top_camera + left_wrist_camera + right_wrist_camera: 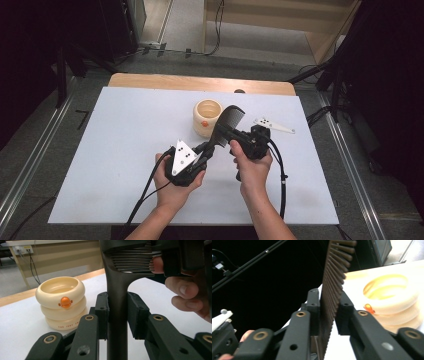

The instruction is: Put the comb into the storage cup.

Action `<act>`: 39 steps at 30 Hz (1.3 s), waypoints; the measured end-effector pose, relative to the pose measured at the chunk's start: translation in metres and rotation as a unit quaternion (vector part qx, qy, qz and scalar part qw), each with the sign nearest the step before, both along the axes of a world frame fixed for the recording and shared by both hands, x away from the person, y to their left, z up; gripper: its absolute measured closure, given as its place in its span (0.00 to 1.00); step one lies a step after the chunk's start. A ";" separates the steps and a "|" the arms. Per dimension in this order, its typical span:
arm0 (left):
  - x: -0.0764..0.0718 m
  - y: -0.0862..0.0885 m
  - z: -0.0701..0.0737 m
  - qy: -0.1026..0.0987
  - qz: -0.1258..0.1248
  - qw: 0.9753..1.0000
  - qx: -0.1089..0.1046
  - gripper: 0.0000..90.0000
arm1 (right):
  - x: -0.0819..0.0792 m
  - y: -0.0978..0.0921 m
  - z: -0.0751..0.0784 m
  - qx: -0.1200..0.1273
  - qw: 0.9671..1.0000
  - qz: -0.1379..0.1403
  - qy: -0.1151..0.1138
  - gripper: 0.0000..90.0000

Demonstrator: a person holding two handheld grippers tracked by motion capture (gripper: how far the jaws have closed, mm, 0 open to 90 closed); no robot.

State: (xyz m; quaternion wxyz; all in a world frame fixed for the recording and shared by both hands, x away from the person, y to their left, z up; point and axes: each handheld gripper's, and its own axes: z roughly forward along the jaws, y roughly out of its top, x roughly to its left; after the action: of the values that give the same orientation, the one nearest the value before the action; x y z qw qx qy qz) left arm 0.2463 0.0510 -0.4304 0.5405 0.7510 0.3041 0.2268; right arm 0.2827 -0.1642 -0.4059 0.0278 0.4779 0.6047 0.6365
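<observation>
White sheeting covers the bench [125,165], with dark floor and rails around it. Near its middle stands a cream, ribbed, ring-stacked plastic cup [207,118] with an orange button on its side. Just in front of that cup, a black plastic comb [226,124] is held off the surface by both tools: the left claw [207,150] is clamped on the comb's handle, the right claw [231,135] is closed across its teeth. Judging by this, the pick-up is done and a hand-over is under way; if the comb is meant for the cup, dropping it in remains, since the cup looks empty.
</observation>
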 end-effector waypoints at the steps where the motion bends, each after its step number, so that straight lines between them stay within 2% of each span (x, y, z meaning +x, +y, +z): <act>1: 0.000 0.000 0.000 0.002 -0.001 1.000 -0.001 0.80 | 0.000 0.000 0.000 0.001 1.000 0.000 -0.002 0.88; 2: 0.001 0.000 0.000 0.006 -0.003 1.000 -0.002 0.80 | 0.000 -0.001 0.000 0.003 1.000 0.002 -0.002 0.89; 4: 0.002 0.000 -0.001 0.011 -0.007 1.000 -0.002 0.80 | 0.000 -0.002 -0.001 0.021 1.000 0.014 -0.007 0.91; 7: 0.005 0.002 -0.001 0.027 -0.014 1.000 -0.008 0.80 | -0.001 -0.001 -0.001 0.010 1.000 0.014 -0.006 0.91; 8: 0.005 0.002 -0.001 0.026 -0.012 1.000 -0.007 0.79 | 0.000 -0.001 -0.001 0.006 1.000 0.015 -0.013 0.94; 9: 0.006 0.004 -0.001 0.030 -0.021 0.999 -0.012 0.78 | -0.001 -0.002 -0.001 0.003 1.000 0.009 -0.014 0.94; 13: 0.007 0.007 0.000 0.033 -0.034 0.999 -0.018 0.67 | -0.002 -0.005 0.002 -0.008 0.999 -0.012 -0.032 0.94; 22: 0.008 0.022 0.001 0.034 -0.025 0.999 -0.025 0.38 | 0.000 -0.013 0.004 -0.012 0.998 -0.023 -0.052 0.94; 25: 0.009 0.029 0.000 0.037 -0.029 0.999 -0.023 0.35 | 0.000 -0.016 0.004 -0.011 0.998 -0.026 -0.055 0.94; 28: 0.009 0.038 -0.003 0.043 -0.023 0.998 -0.031 0.32 | 0.000 -0.017 0.004 -0.012 0.998 -0.028 -0.062 0.94; 30: 0.010 0.044 -0.005 0.049 -0.024 0.998 -0.035 0.24 | 0.000 -0.018 0.004 -0.015 0.997 -0.030 -0.068 0.94; 32: 0.011 0.051 -0.008 0.053 -0.027 0.997 -0.043 0.20 | 0.000 -0.018 0.004 -0.019 0.996 -0.032 -0.075 0.94; 36: 0.011 0.066 -0.011 0.053 -0.028 0.997 -0.058 0.08 | 0.000 -0.019 0.005 -0.023 0.995 -0.036 -0.087 0.94; 38: 0.011 0.072 -0.013 0.053 -0.033 0.996 -0.060 0.00 | 0.001 -0.020 0.005 -0.026 0.994 -0.037 -0.099 0.94; 39: 0.010 0.076 -0.014 0.051 -0.027 0.997 -0.058 0.00 | 0.001 -0.020 0.005 -0.029 0.994 -0.037 -0.103 0.94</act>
State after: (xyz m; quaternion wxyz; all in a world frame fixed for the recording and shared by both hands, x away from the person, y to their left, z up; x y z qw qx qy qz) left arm 0.2563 0.1267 -0.4446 0.5732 0.7366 0.3234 0.1559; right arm 0.2835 -0.1837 -0.4011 0.1270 0.4310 0.5984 0.6633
